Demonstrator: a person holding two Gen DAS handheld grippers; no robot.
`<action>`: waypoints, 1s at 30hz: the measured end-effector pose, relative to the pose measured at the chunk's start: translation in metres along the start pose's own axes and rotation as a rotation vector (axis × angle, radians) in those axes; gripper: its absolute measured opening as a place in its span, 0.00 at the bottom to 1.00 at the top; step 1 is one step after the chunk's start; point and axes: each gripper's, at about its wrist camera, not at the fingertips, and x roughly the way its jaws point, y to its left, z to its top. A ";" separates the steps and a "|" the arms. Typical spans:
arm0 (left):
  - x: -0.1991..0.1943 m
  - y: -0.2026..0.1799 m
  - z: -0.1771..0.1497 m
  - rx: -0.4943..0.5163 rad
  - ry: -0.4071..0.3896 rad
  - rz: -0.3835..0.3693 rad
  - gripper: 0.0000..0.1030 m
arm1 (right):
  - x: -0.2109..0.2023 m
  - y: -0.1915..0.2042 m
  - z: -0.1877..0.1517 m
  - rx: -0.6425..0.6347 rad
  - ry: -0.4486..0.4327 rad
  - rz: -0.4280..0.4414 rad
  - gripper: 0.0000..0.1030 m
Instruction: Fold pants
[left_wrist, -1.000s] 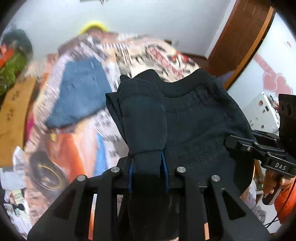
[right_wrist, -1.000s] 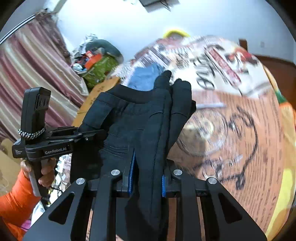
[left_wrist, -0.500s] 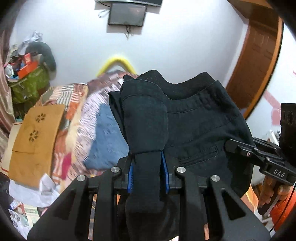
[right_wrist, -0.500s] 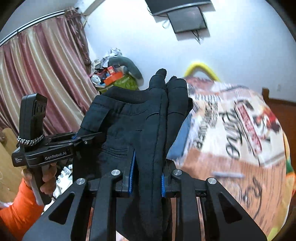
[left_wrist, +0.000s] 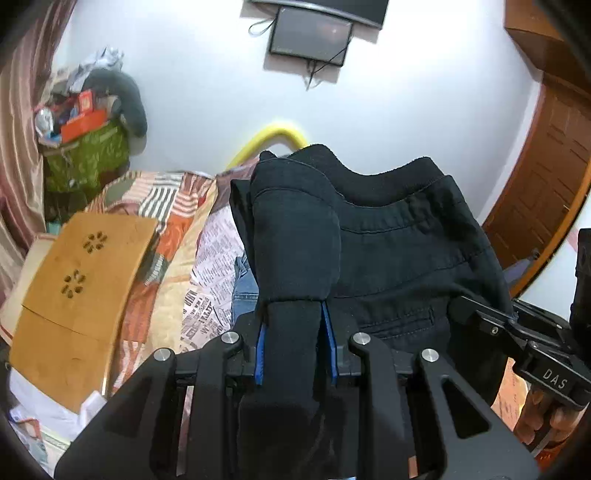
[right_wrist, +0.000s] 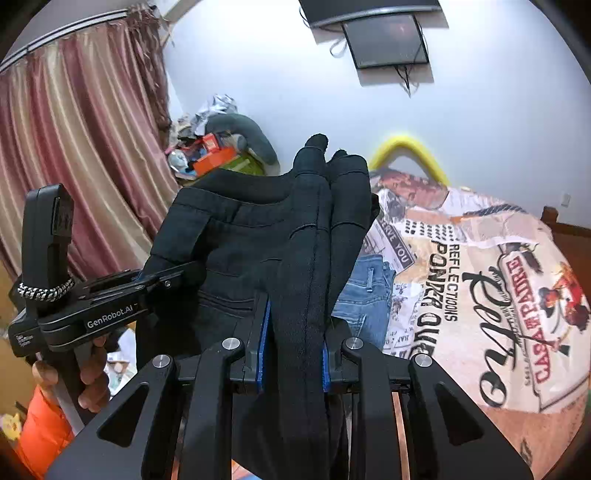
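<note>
Black pants (left_wrist: 399, 251) hang in the air between my two grippers, held by the waistband above a bed. My left gripper (left_wrist: 295, 343) is shut on a bunched corner of the waistband. My right gripper (right_wrist: 293, 343) is shut on the other bunched corner of the pants (right_wrist: 258, 240). Each gripper shows in the other's view: the right one (left_wrist: 517, 332) at the pants' right edge, the left one (right_wrist: 147, 284) at their left edge. The legs hang below, out of sight.
The bed has a printed cover (right_wrist: 480, 295). Folded blue jeans (right_wrist: 365, 291) lie on it behind the black pants. A brown board (left_wrist: 74, 280) leans left of the bed. A clutter pile (left_wrist: 88, 140), a curtain (right_wrist: 74, 147), a wall screen (left_wrist: 310, 37) and a wooden door (left_wrist: 543, 192) surround it.
Both grippers have risen and tilted up with the pants: the views now show the wall and screen, where before they looked down on the bed cover. Both grips stay the same.
</note>
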 end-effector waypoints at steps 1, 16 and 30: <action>0.011 0.004 -0.001 -0.009 0.010 0.001 0.24 | 0.010 -0.004 -0.001 0.007 0.011 -0.003 0.18; 0.180 0.044 -0.047 0.038 0.204 0.091 0.25 | 0.129 -0.056 -0.046 0.094 0.150 -0.123 0.18; 0.090 0.031 -0.022 0.110 0.155 0.115 0.33 | 0.064 -0.064 -0.043 0.133 0.190 -0.178 0.25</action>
